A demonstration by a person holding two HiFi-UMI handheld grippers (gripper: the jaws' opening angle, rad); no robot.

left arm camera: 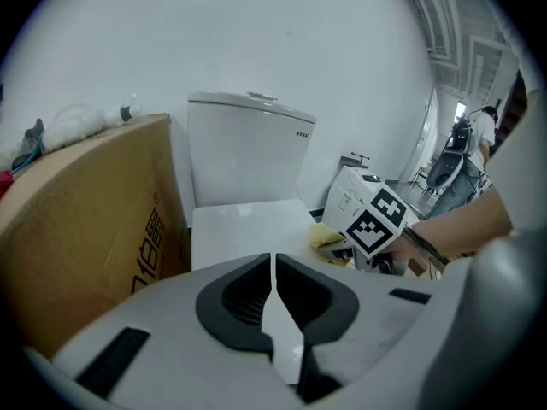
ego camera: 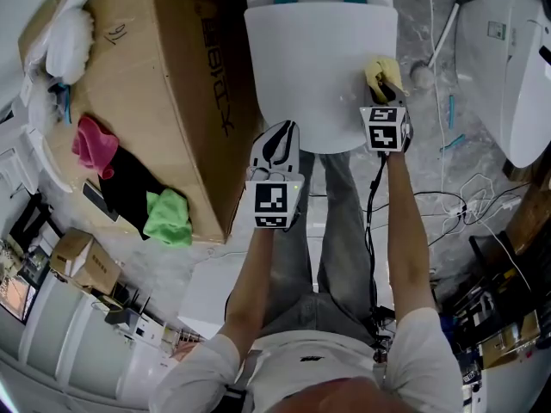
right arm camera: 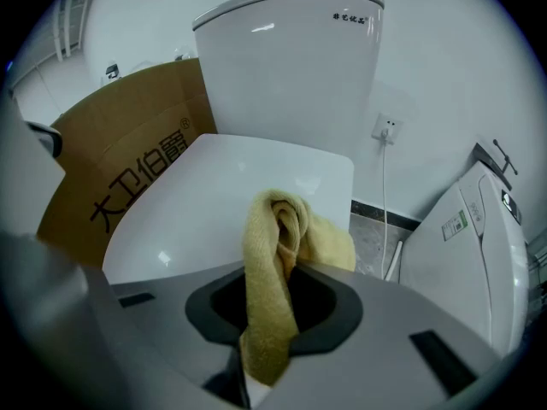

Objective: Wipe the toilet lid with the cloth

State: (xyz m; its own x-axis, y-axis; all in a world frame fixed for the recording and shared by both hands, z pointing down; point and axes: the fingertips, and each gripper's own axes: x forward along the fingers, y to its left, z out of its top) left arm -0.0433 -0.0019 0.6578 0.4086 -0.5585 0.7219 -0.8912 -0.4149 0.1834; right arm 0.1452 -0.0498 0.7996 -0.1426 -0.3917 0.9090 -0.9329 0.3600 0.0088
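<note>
Left gripper [ego camera: 281, 132]: its own view shows the jaws pressed together with nothing between them. The head view places it at the near left edge of the toilet lid [ego camera: 310, 67]; no view shows whether it touches.
Right gripper [right arm camera: 269, 314]: clamped on the yellow cloth [right arm camera: 273, 263], which is bunched into a fold that sticks out past the jaws.
Cloth position: at the right side of the closed lid, by its edge.
Head view only: a pink rag [ego camera: 93, 143] and a green rag [ego camera: 168, 218] lie on the cardboard box [ego camera: 164, 84] left of the toilet. The person's arms and legs appear below the lid.
Left gripper view only: the right gripper's marker cube is seen from the side, with the cloth just beside it on the lid.
Right gripper view only: the upright tank [right arm camera: 291, 67] behind the lid, a wall socket [right arm camera: 389, 129] with a cord hanging down, and a second toilet [right arm camera: 466, 246] lying on the floor at right.
</note>
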